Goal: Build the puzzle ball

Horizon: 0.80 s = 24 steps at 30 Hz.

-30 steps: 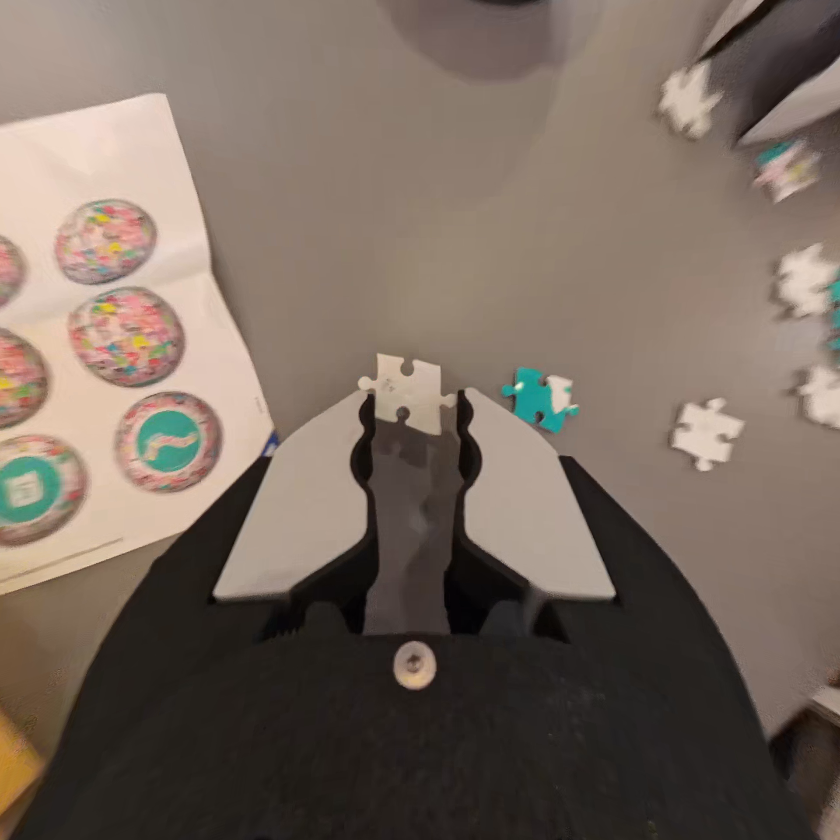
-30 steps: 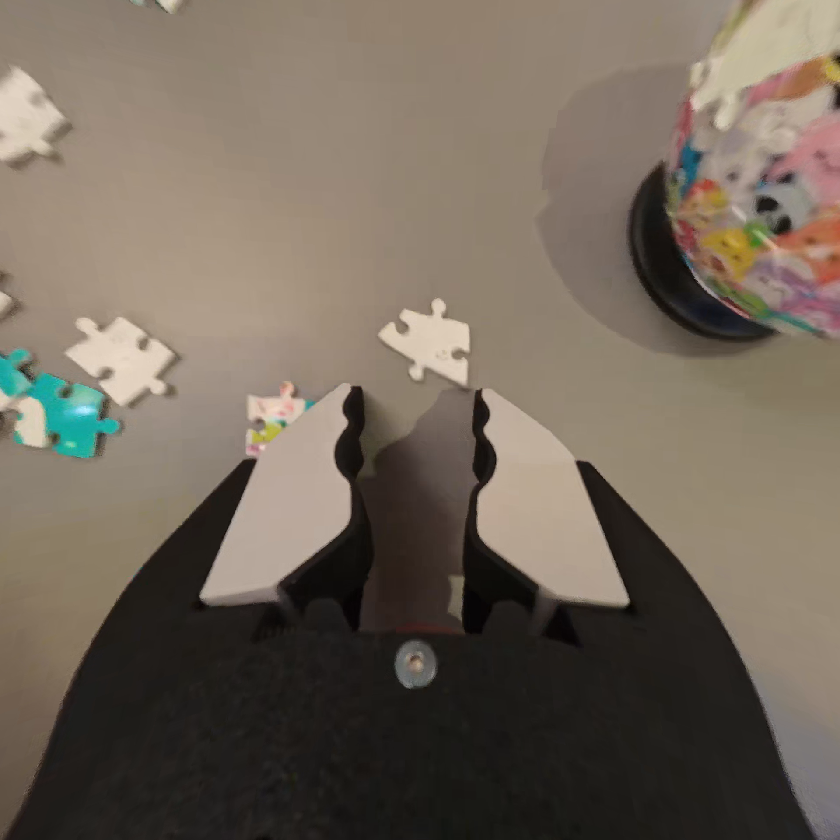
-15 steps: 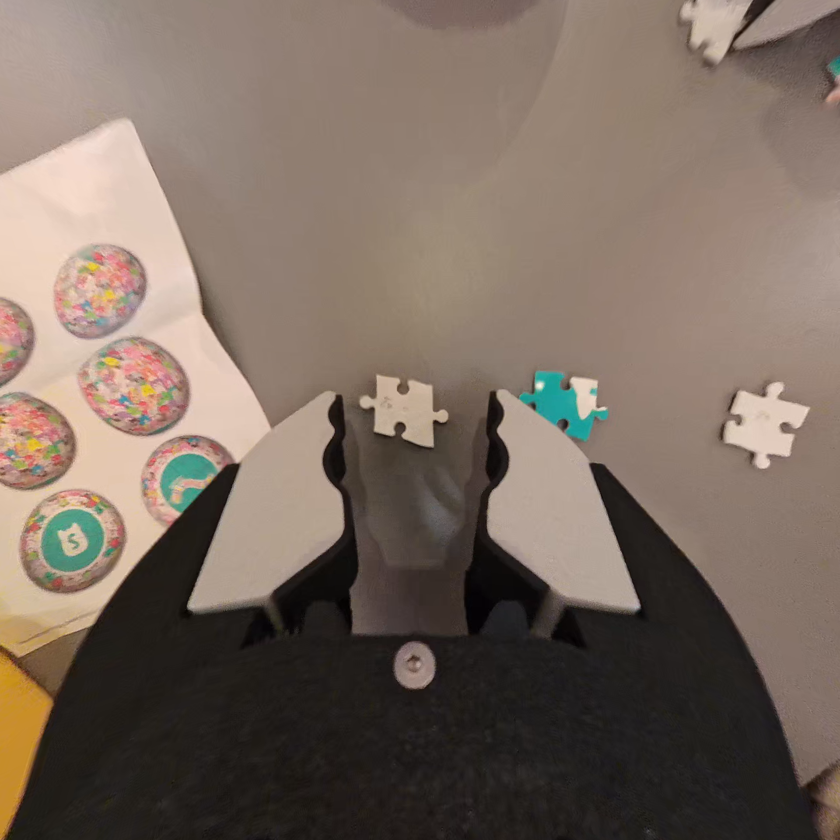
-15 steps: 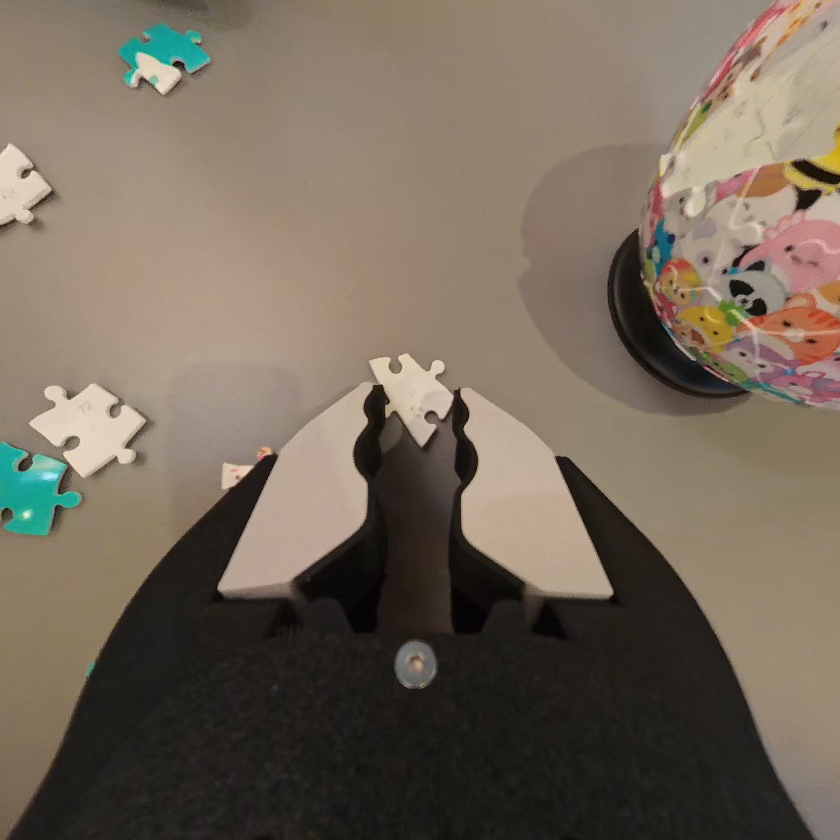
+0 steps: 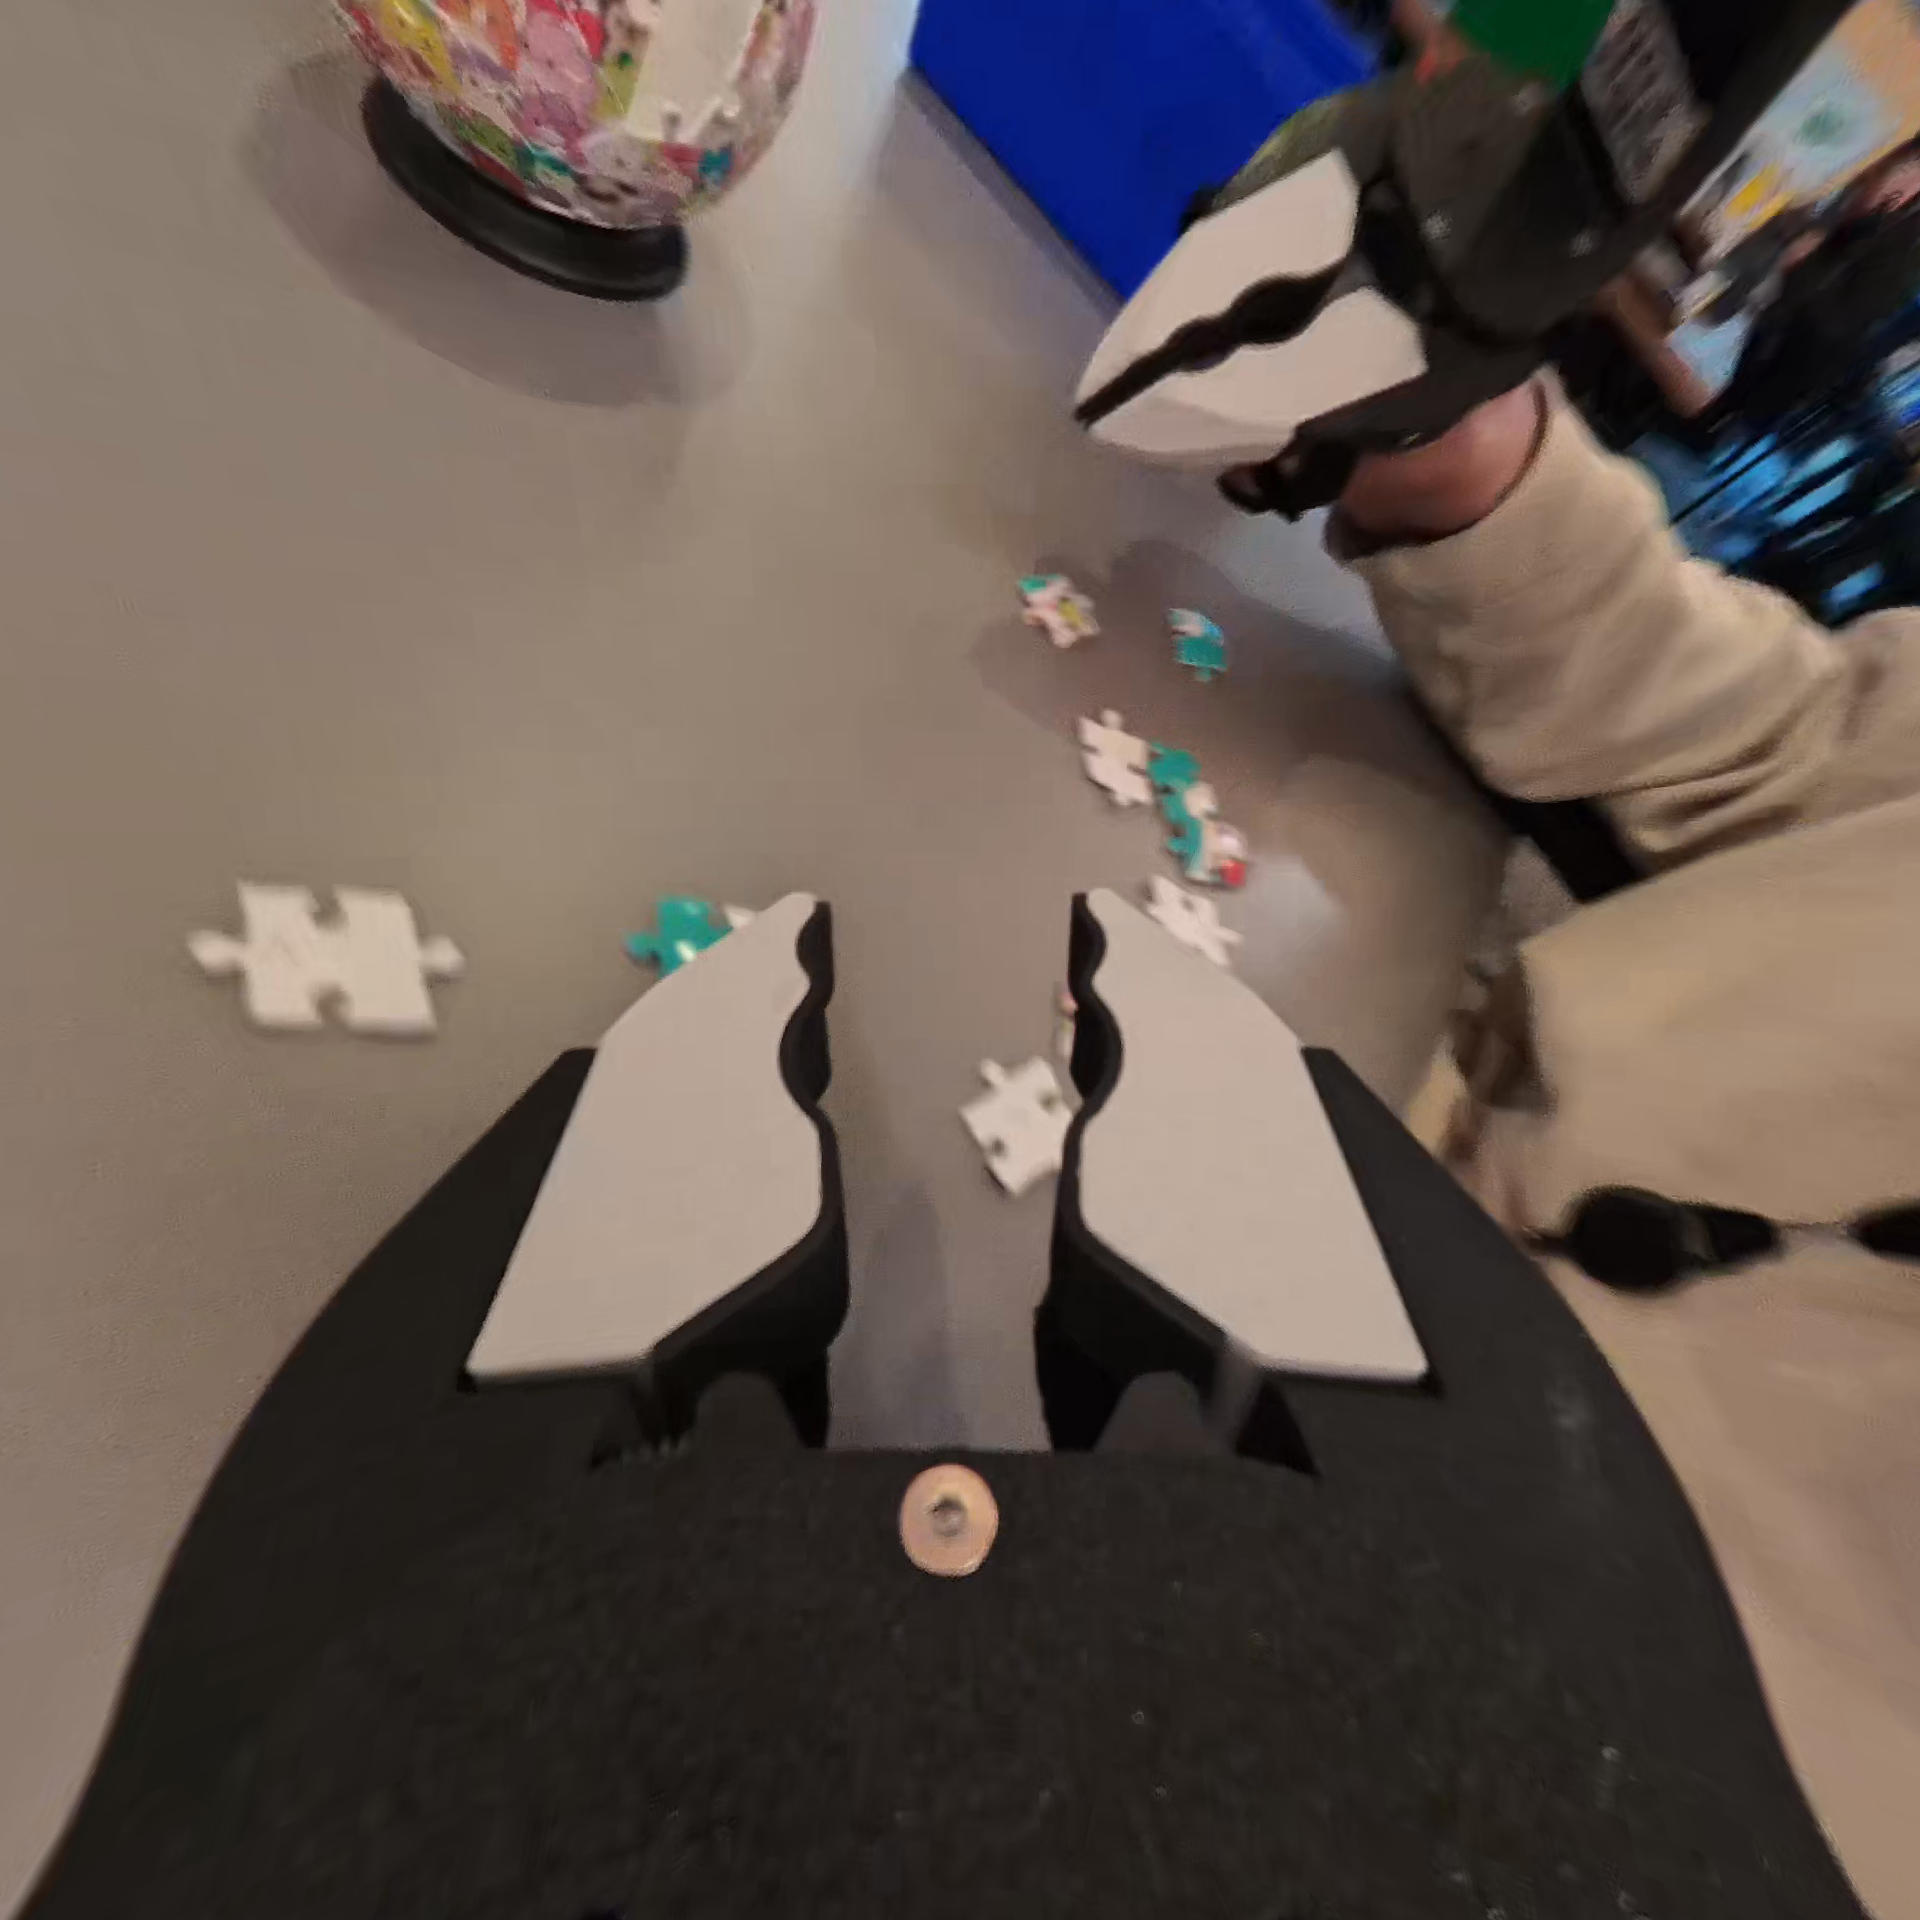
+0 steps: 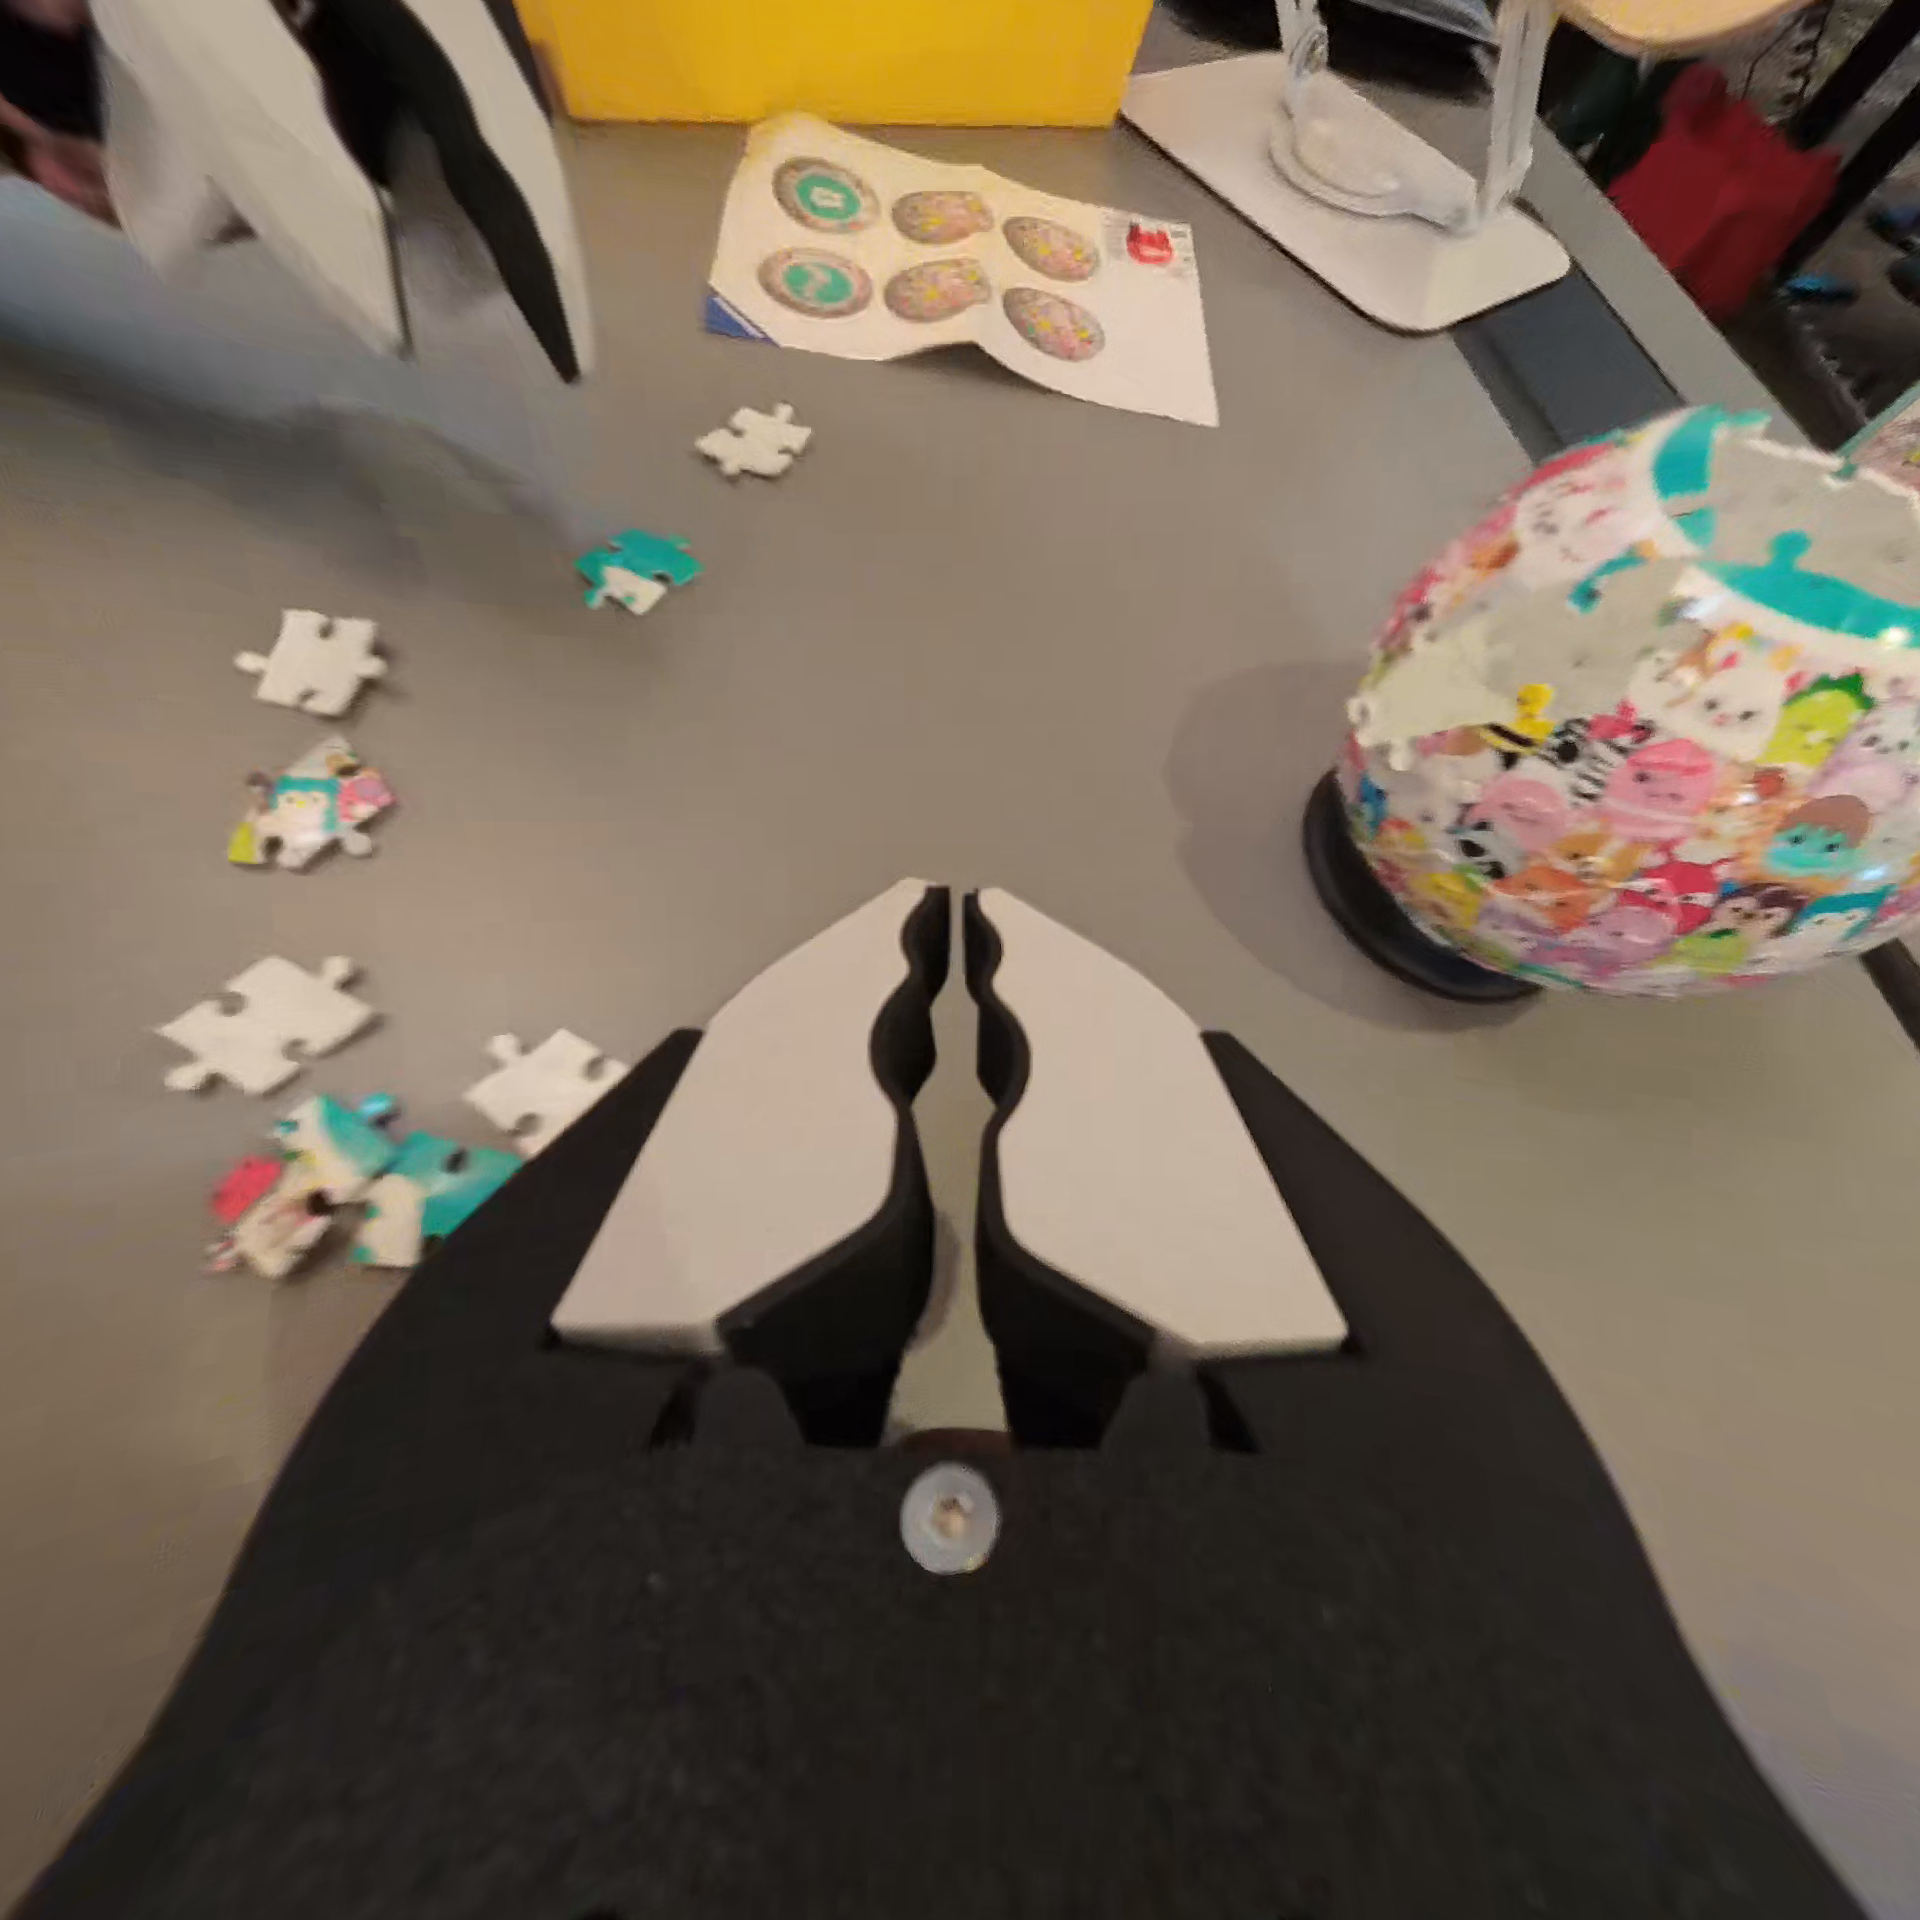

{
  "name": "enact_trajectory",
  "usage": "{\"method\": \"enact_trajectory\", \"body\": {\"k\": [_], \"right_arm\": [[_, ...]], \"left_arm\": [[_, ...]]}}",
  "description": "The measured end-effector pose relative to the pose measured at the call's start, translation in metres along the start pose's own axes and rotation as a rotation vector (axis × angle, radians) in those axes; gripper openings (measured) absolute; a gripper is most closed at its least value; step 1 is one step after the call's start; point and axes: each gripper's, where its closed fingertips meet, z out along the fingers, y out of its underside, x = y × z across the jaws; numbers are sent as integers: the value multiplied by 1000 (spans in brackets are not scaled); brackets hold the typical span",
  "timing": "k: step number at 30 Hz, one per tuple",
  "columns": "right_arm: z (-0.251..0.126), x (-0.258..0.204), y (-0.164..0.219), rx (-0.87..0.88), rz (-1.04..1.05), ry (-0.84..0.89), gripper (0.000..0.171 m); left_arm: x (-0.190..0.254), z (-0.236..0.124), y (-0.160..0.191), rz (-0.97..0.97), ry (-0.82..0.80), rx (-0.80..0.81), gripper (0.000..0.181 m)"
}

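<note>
Puzzle ball (image 6: 1652,727): seated on a black ring stand at the table's right, crown unfinished, gaps facing up for access. Loose pieces (image 6: 265,1023): spread flat, apart, easy to single out. Left gripper (image 5: 948,920): spread wide, empty, above the table. Right gripper (image 6: 957,902): fingers nearly touching, nothing visible between them.

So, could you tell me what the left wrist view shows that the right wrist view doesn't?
Only the left wrist view shows a blue box and a beige sleeve. Only the right wrist view shows the instruction sheet, a yellow box and a clear stand. Both show the puzzle ball on its black base, loose pieces, the grey table, and both grippers.
</note>
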Motion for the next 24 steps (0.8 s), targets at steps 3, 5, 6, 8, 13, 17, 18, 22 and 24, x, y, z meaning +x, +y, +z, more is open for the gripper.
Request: {"method": "enact_trajectory", "body": {"k": [3,5,6,8,13,17,18,22,24], "right_arm": [[0,-37,3,-62,-69,-45,4],[6,-74,-2,-53,-65,-156,15],[10,-100,-4,-60,-56,-261,23],[19,-140,0,-116,-111,-392,26],[48,-168,4,-172,-302,-271,33],[59,-163,9,-226,-295,-173,31],[60,-162,9,-214,-278,-164,28],[61,-158,11,-220,-186,-143,14],[60,-155,12,-236,-206,-111,12]], "left_arm": [[20,-22,46,4,13,-64,52],[24,-16,68,159,-99,-147,49],[32,-9,72,254,-126,-175,49],[45,7,71,432,-160,-206,43],[52,28,64,498,-88,-245,38],[56,36,71,478,-34,-269,32],[52,38,73,498,-57,-282,32],[45,43,76,475,-81,-290,31],[43,43,78,448,-79,-299,31]]}}
